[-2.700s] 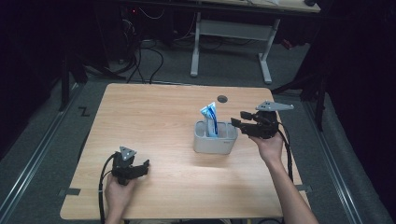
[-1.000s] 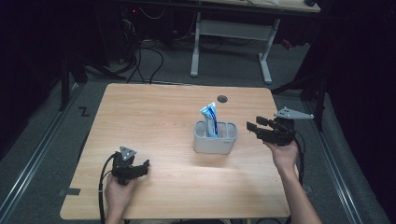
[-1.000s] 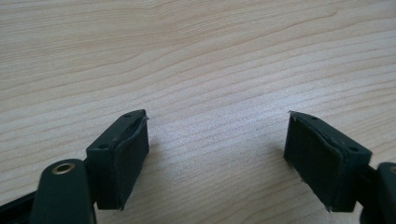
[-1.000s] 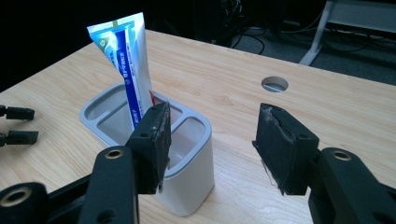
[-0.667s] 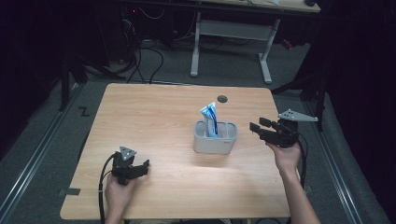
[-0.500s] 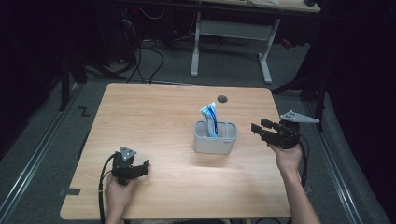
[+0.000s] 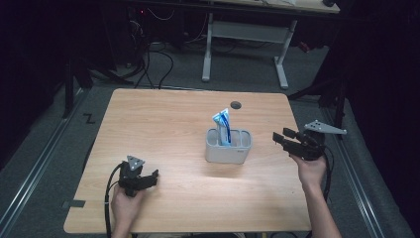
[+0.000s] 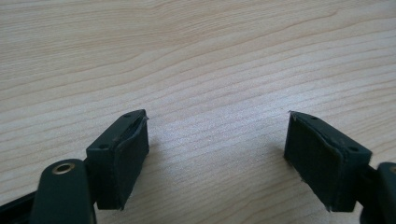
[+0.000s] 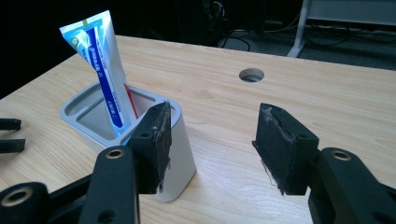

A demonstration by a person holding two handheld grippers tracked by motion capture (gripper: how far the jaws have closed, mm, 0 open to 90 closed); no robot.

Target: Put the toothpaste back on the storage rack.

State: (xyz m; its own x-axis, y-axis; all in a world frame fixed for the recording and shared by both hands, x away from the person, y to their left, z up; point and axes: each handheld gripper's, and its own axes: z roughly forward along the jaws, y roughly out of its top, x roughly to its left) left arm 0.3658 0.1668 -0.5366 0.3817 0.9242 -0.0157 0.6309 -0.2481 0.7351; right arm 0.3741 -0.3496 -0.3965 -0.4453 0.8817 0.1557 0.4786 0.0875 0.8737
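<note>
My right tool sits just beside the grey holder, on its right in the high view, jaws apart with nothing between them. In the right gripper view the pads frame bare worktop, and the near corner of the holder stands behind my left-hand jaw. The toothpaste tube stands in the holder, leaning a little, its crimped end up. The holder sits near the middle of the worktop, just this side of the round cable hole.

I judge the step in hand to be clearing the right tool away from the holder with the tube seated.

Procedure:
1. Keep the jaws parted while I draw the tool away. A closing jaw could catch the holder's rim and drag it.
2. Retreat along the worktop away from the holder, not across it. The leaning tube top is the highest thing nearby and the easiest to knock.
3. Watch the tube. If it tips further, its weight could rock the holder.
4. Mind the trailing cable at the worktop's right edge.

My left tool rests low at the near left of the worktop, well apart from the holder. In the left gripper view its pads stand wide apart over bare wood. I leave it there.
</note>
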